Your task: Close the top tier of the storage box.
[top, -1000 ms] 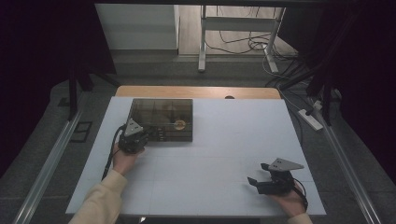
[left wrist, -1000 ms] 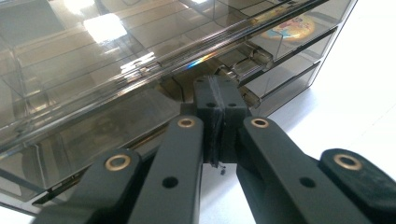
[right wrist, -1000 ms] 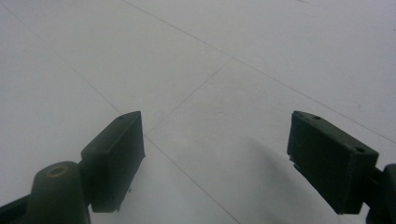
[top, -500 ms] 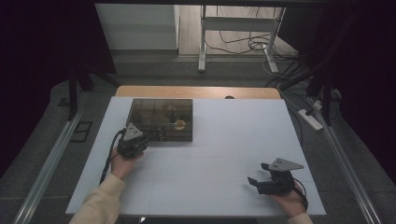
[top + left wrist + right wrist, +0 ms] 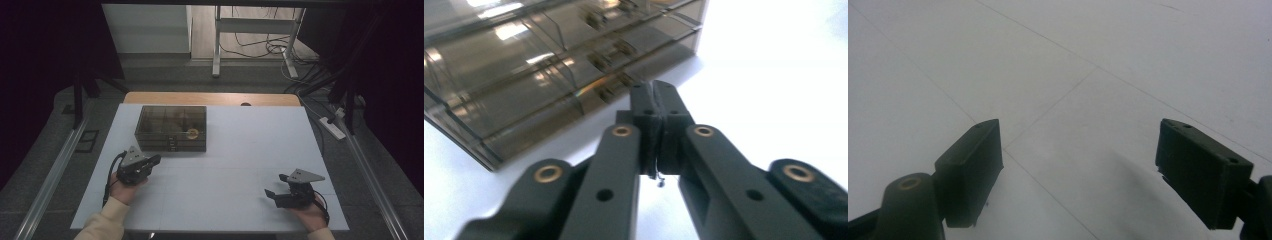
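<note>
A dark see-through box of little drawers (image 5: 172,127) sits on the white tabletop (image 5: 240,145), toward the far left part of it. Its long side runs from 9 o'clock to 3 o'clock. The drawer fronts, with their small handles, face 6 o'clock, toward the person. Something small and yellow (image 5: 192,133) shows through the top near the front right of the box.

The left gripper (image 5: 156,159) is near the front left corner of the box but not touching it. From this gripper the box lies at about 1 o'clock, and the gripper points that way too. In the left gripper view the two black jaws are pressed tight together (image 5: 655,95), and I can't see anything held between them. Just past them are the rows of drawers (image 5: 524,75).

The right gripper (image 5: 275,185) is well apart from the box, down near the front right of the tabletop. From there the box lies at about 10 o'clock. In the right gripper view its jaws stand wide apart (image 5: 1078,150) with bare white tabletop between them.

The left gripper is much nearer to the box, so I think it is the one to work the drawers. It would need to let its jaws apart and go toward 1 o'clock to reach a handle
</note>
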### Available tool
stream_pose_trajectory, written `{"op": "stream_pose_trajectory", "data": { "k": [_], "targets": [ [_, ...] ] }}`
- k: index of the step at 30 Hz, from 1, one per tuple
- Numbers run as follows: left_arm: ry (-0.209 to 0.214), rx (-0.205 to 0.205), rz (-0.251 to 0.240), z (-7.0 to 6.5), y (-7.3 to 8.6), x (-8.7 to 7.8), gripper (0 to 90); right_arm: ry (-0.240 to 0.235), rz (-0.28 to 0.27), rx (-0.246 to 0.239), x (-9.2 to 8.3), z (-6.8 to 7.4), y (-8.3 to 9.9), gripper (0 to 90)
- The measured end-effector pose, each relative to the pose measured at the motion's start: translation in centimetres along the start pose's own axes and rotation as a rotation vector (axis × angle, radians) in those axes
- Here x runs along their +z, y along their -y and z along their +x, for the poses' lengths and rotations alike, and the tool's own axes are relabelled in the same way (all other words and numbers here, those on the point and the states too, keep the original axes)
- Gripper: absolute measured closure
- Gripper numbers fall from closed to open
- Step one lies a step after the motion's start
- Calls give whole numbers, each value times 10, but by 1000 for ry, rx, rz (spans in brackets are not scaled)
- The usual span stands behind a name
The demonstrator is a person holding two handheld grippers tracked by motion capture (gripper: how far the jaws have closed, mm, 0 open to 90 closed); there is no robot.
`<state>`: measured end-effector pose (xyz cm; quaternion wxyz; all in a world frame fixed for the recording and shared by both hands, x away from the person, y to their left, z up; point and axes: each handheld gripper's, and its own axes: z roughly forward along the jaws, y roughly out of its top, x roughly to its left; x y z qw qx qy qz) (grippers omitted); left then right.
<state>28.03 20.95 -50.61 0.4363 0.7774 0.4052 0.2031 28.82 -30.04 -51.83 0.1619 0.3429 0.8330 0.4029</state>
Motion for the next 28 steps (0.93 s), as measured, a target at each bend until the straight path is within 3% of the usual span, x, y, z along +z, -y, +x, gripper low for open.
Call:
{"op": "stream_pose_trajectory", "data": {
  "k": [6, 10, 17, 28],
  "targets": [
    [28, -35, 24, -10, 17, -13, 474, -7, -10, -3, -1, -1, 0, 189],
    [54, -48, 50, -17, 27, -22, 337, -8, -34, -9, -3, -1, -1, 188],
    [85, -41, 66, -24, 35, -29, 270, -1, -69, -19, -8, -2, -2, 188],
    [90, -52, 79, -22, 35, -27, 230, 1, -71, -31, -8, -1, -2, 188]
  ]
}}
